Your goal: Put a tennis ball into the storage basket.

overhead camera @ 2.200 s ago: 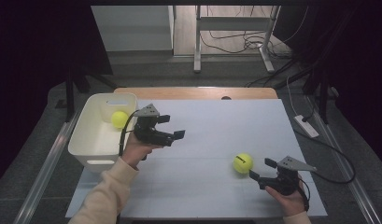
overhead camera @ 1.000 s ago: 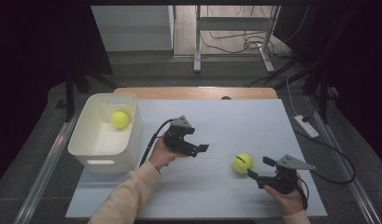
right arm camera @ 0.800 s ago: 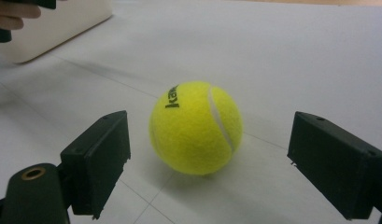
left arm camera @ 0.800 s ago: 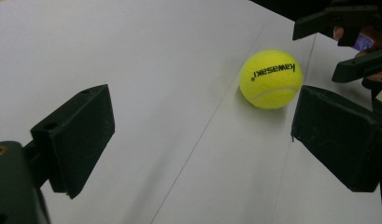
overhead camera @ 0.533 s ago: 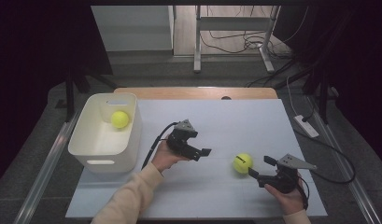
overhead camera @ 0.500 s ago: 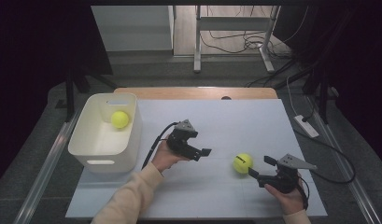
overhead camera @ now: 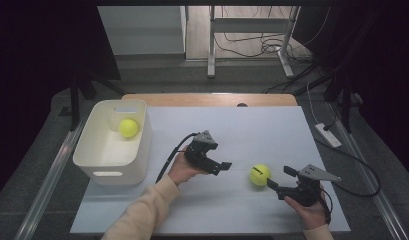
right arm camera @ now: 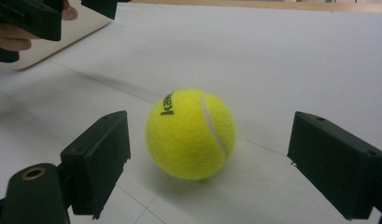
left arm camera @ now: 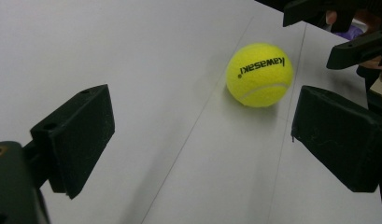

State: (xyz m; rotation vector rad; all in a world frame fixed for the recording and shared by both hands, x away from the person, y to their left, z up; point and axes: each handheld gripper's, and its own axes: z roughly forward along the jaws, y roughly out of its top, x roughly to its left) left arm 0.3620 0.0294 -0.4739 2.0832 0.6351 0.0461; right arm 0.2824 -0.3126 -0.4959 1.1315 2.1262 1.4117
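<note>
A bin (overhead camera: 112, 160) at the surface's (overhead camera: 242, 125) left edge holds one ball (overhead camera: 128, 127). Mid-surface, the left gripper (overhead camera: 223, 166), level, fingers wide, points at a second ball (overhead camera: 260, 175). The right gripper (overhead camera: 279, 177), near the front right corner, frames that ball between wide fingers, untouched.

Left gripper (overhead camera: 223, 165) moved away from the white bin (overhead camera: 112, 162), across the worktop toward the loose tennis ball (overhead camera: 260, 175); ball now just ahead of its open jaws, none between them.
</note>
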